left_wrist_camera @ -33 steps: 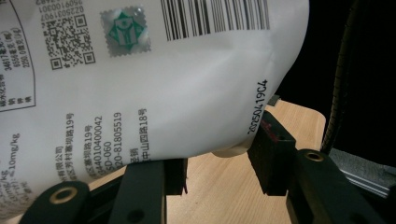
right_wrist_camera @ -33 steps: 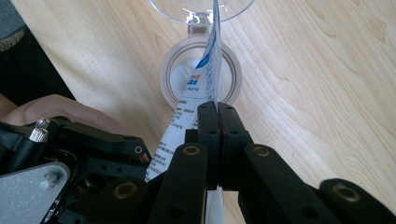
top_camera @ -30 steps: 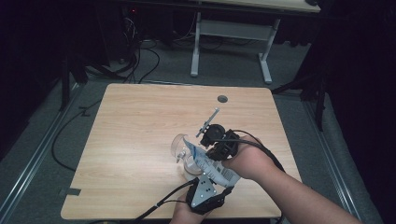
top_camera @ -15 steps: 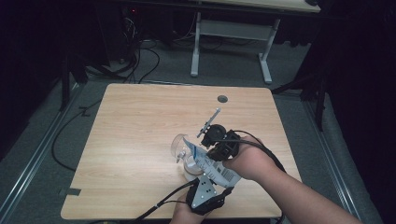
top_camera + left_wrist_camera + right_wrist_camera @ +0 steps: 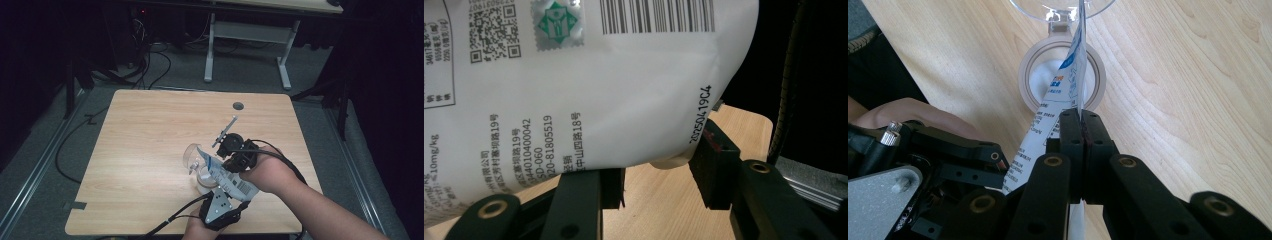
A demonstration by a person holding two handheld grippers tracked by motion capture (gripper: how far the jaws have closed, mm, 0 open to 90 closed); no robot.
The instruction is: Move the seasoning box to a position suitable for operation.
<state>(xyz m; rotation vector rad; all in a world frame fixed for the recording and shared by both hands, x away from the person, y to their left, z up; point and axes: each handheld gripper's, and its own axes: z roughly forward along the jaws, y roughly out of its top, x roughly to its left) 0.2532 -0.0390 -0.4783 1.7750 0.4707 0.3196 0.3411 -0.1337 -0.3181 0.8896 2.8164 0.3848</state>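
A small round jar (image 5: 199, 176) with a beige rim (image 5: 1028, 65) stands on the wooden table (image 5: 150, 150), its clear flip lid (image 5: 190, 155) thrown open (image 5: 1063, 7). White powder lies inside. My right gripper (image 5: 1080, 117) is shut on the edge of a white printed pouch (image 5: 1068, 82), which tilts with its corner over the jar's mouth. In the high view the pouch (image 5: 227, 177) lies across between both hands. My left gripper (image 5: 659, 175) comes from the near edge with its jaws on either side of the jar's base; the pouch (image 5: 599, 75) hides most of that grip.
A round cable hole (image 5: 238, 106) sits near the table's far edge. Beyond the table stand another desk's white legs (image 5: 210, 50) and floor cables (image 5: 150, 65). The left half of the tabletop is bare wood. Black cables trail from both grippers at the near edge.
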